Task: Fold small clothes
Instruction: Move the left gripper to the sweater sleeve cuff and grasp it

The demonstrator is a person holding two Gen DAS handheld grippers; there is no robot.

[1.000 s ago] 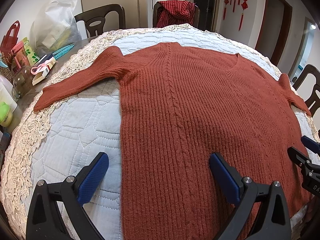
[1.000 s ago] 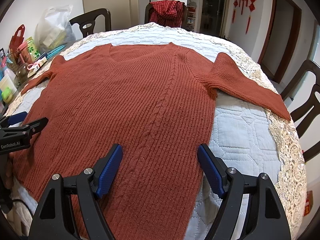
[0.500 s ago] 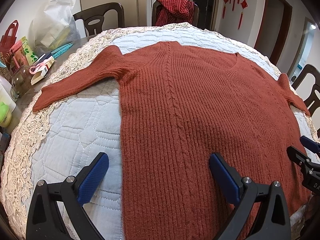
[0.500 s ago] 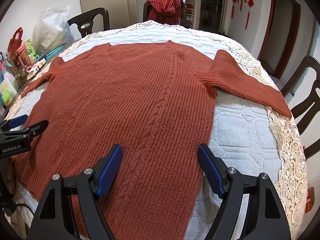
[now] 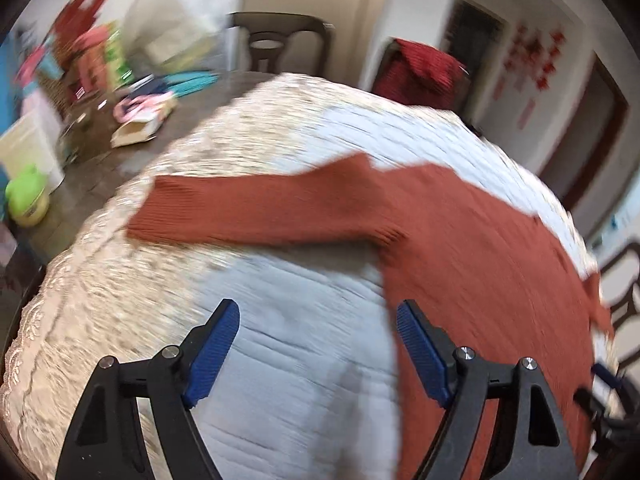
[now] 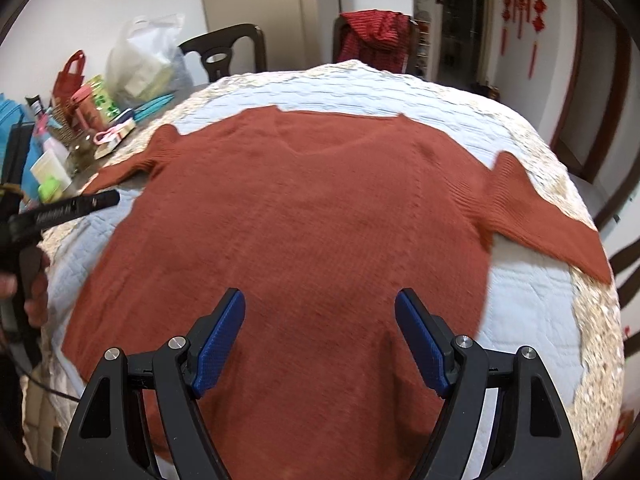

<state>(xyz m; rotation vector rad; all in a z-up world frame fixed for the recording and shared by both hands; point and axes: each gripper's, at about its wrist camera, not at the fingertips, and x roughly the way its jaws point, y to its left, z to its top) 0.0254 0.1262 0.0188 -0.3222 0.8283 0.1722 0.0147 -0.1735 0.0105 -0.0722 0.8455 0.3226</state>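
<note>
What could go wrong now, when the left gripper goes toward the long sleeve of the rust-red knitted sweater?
1. The left gripper is empty with jaws closing over the pale blue quilted cloth; it might pinch the cloth instead of the rust-red knitted sweater.
2. The sleeve ends near the lace border, beside clutter such as the green lidded jar; a wide swing may knock it.

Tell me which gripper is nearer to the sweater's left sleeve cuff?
Left. The left gripper, empty with jaws closing, hangs over the quilt just short of that cuff. The right gripper hovers open above the sweater body, farther away.
</note>
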